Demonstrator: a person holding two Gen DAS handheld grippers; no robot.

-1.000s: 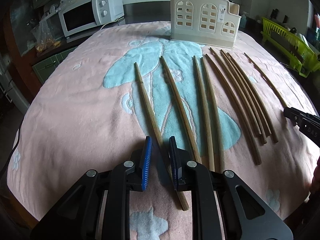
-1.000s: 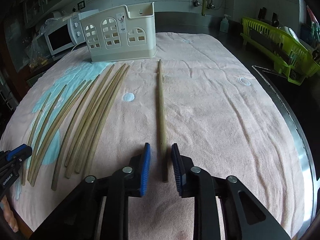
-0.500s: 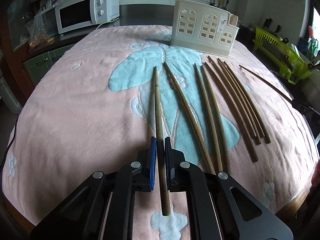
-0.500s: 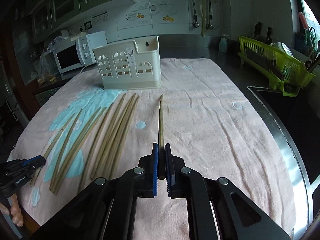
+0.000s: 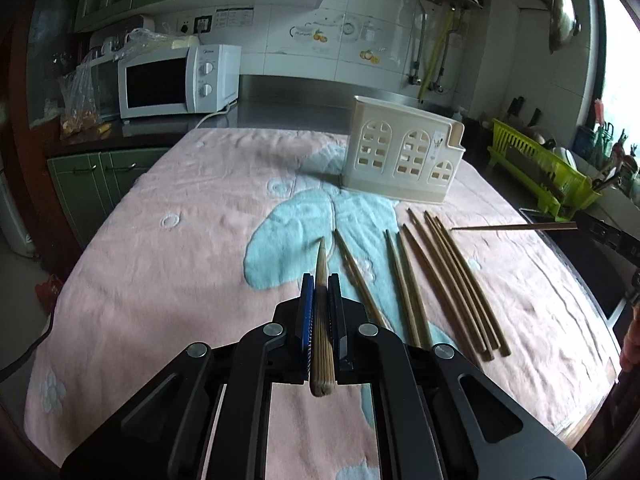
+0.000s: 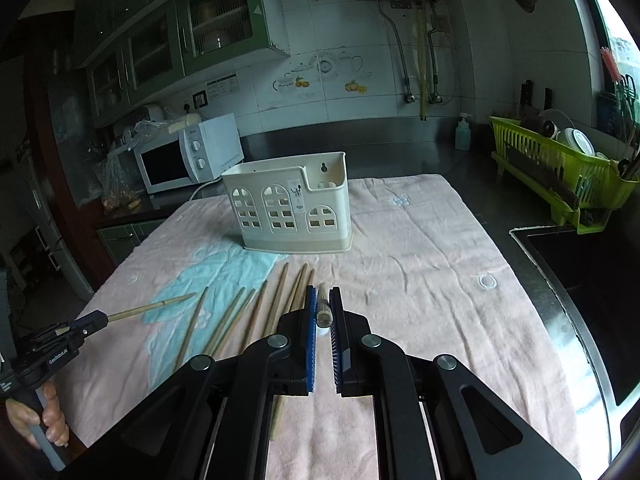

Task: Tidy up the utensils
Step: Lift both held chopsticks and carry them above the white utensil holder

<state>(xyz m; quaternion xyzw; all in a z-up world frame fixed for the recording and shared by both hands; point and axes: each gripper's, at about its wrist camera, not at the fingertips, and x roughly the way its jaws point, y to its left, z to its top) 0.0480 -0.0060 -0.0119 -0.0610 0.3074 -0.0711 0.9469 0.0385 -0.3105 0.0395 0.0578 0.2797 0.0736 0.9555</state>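
Holding: you've got one chopstick in each gripper now; half a second back both sticks were still low over the towel, now both are lifted clear of it

Left gripper: jaws narrow, clamped on the left chopstick; its butt end pokes back toward the camera, tip aims out over the blue patch of the towel

Right gripper: jaws pinched on the right chopstick; you're looking almost straight down its length so only the end shows; from the left wrist view it hangs in the air off to the right, above the towel

Rest of the chopsticks: loose chopsticks lie side by side on the towel, near the holder's front, not touching it

Holder: cream utensil holder stands upright at the far side of the bench; whether anything sits inside, can't tell from here

What it means: pick-up looks done on both sides, so my guess is you carry both to the holder next; tips need to go down into the top opening

Watch out: long thin sticks held near one end can swivel in the jaws; go easy near the rim
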